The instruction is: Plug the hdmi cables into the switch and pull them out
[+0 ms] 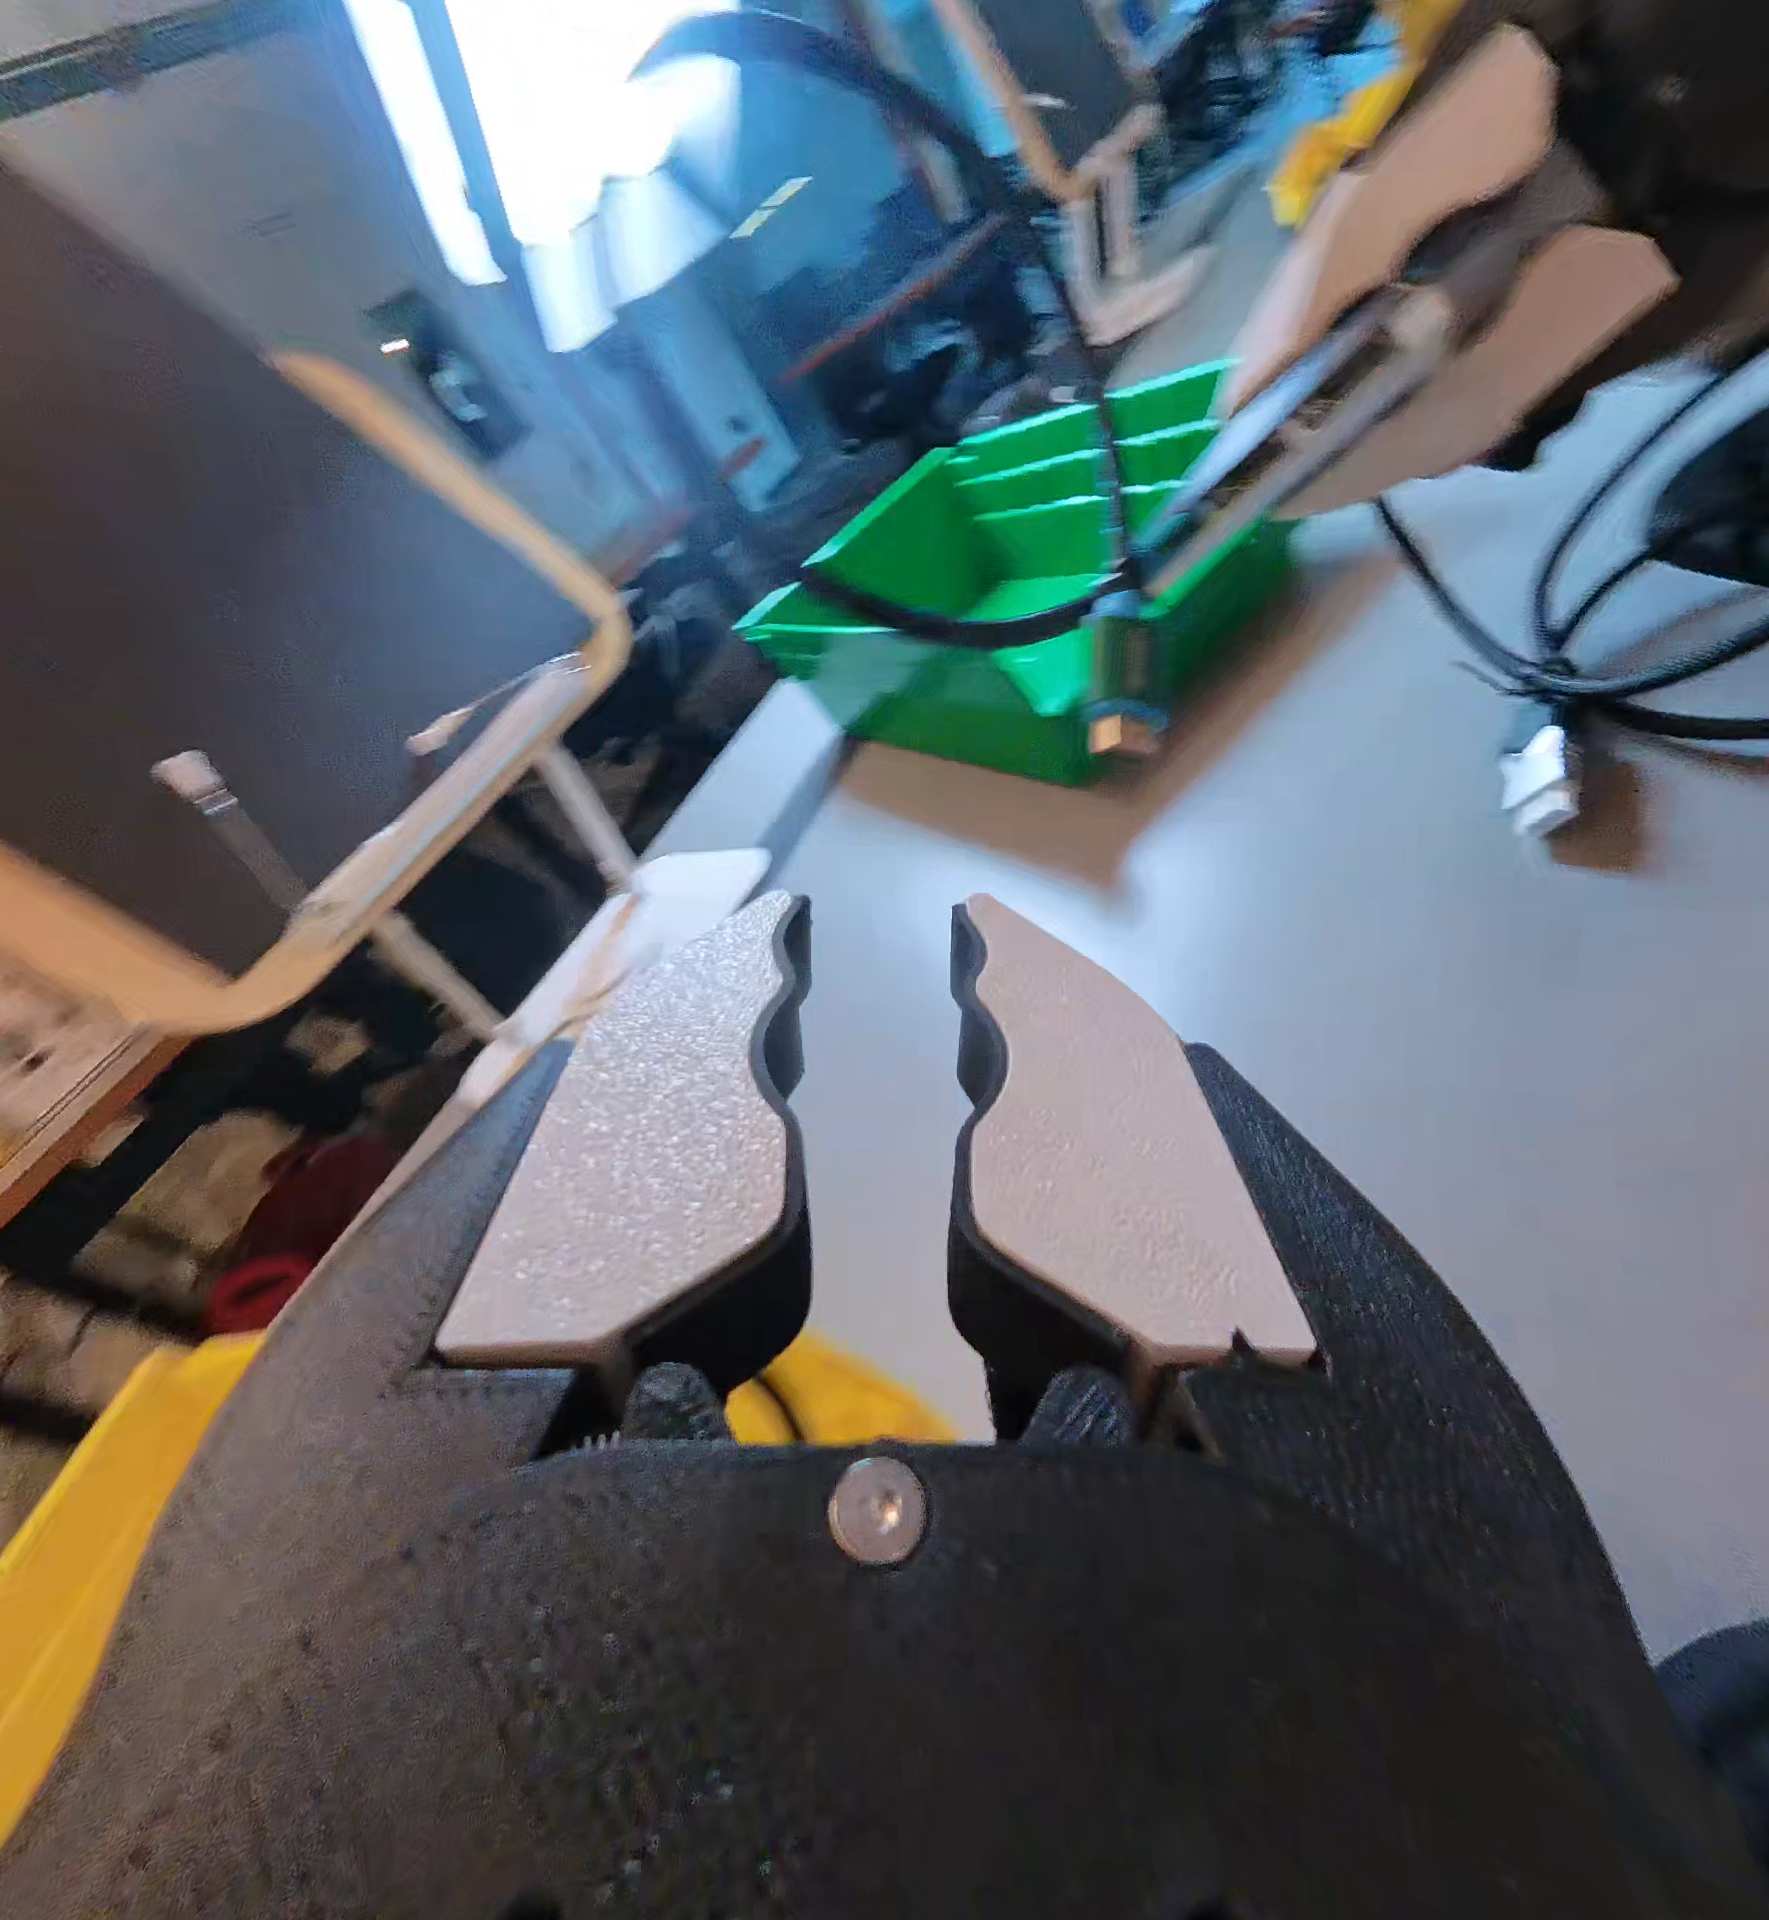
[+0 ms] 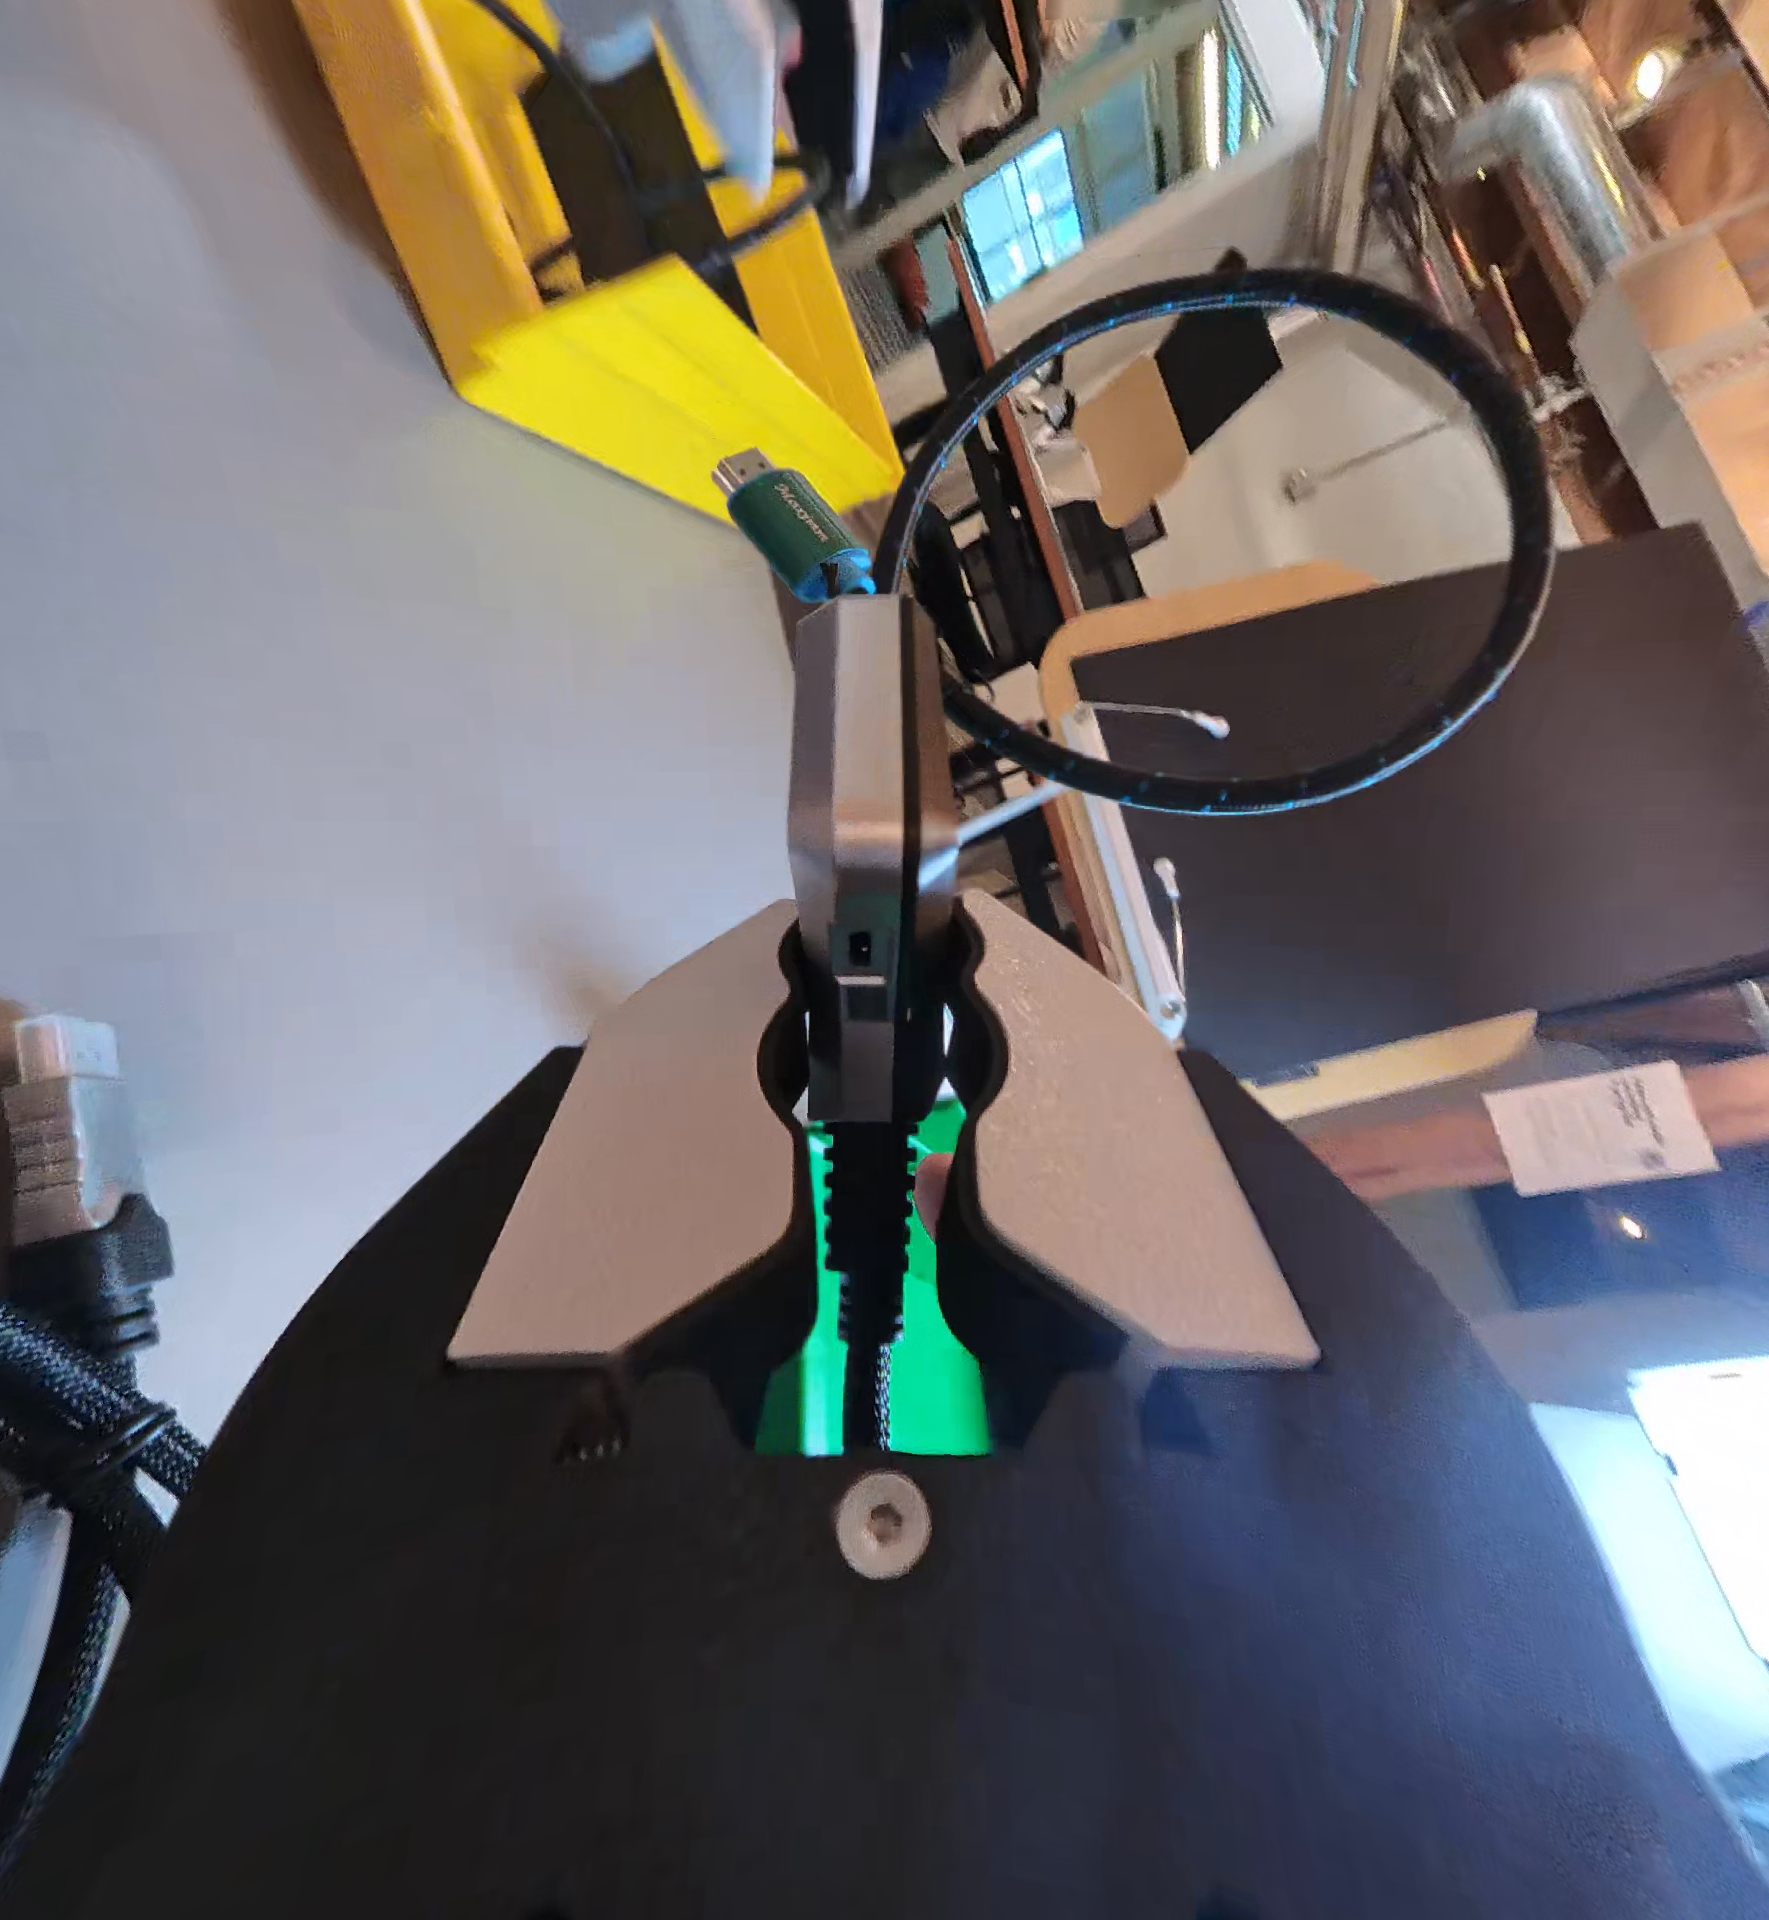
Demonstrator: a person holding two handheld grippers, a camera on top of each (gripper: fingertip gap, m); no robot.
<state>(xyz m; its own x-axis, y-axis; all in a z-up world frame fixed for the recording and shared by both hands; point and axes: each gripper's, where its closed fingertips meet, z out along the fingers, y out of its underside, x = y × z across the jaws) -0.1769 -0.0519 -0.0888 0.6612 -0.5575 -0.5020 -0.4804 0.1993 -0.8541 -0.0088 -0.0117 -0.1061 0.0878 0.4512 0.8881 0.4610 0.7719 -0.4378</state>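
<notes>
My right gripper (image 2: 875, 925) is shut on a grey HDMI switch (image 2: 854, 748), held above the table. A black ribbed cable end (image 2: 864, 1195) enters the switch's near end between my fingers. A teal HDMI plug (image 2: 786, 520) hangs free past the switch's far end with its metal tip bare, and its black cable (image 2: 1431, 436) loops to the right. My left gripper (image 1: 880, 914) is open and empty, low over the grey table (image 1: 1223, 1039). Ahead of it I see the right gripper (image 1: 1275, 442), the switch (image 1: 1207, 499) and the dangling teal plug (image 1: 1124, 675).
A silver HDMI plug (image 1: 1540, 779) with coiled black braided cable lies on the table at right; it also shows in the right wrist view (image 2: 69, 1122). A green bin (image 1: 963, 582) stands behind the dangling plug. A yellow bin (image 2: 631, 343) stands on the table. The table edge (image 1: 734, 790) runs along the left. About 20 cm separates my left fingertips from my right.
</notes>
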